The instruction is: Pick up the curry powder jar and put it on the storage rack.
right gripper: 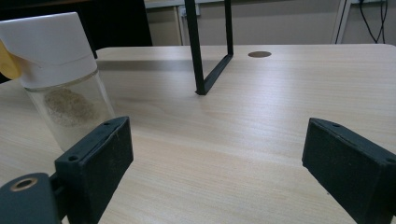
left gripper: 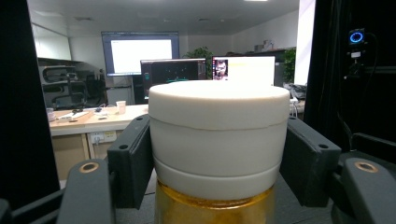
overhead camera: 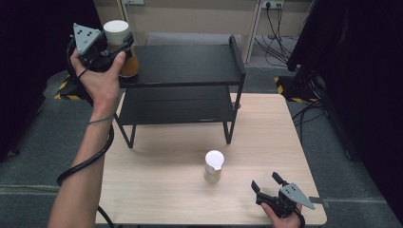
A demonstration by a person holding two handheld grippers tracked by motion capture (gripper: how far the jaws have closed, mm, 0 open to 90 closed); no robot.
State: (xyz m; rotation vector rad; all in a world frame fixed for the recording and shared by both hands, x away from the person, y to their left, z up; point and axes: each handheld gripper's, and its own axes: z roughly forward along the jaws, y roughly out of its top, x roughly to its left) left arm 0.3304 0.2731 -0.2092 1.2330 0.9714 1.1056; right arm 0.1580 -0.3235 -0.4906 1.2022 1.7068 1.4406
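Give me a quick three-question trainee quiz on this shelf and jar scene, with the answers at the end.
1. True or false: the left gripper is shut on the amber jar.
2. Where does the clear jar stand: A on the table, B on the black shelf?
3. How do the right gripper jaws stand?
Key: 1 true, pads on its white lid. 2 A. 3 Open, holding nothing.

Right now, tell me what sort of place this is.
Most likely an office or lab set up for recording. Beyond the jar in the left gripper view are computer monitors, a wall screen and desks; the high view shows a wooden table and loose cables.
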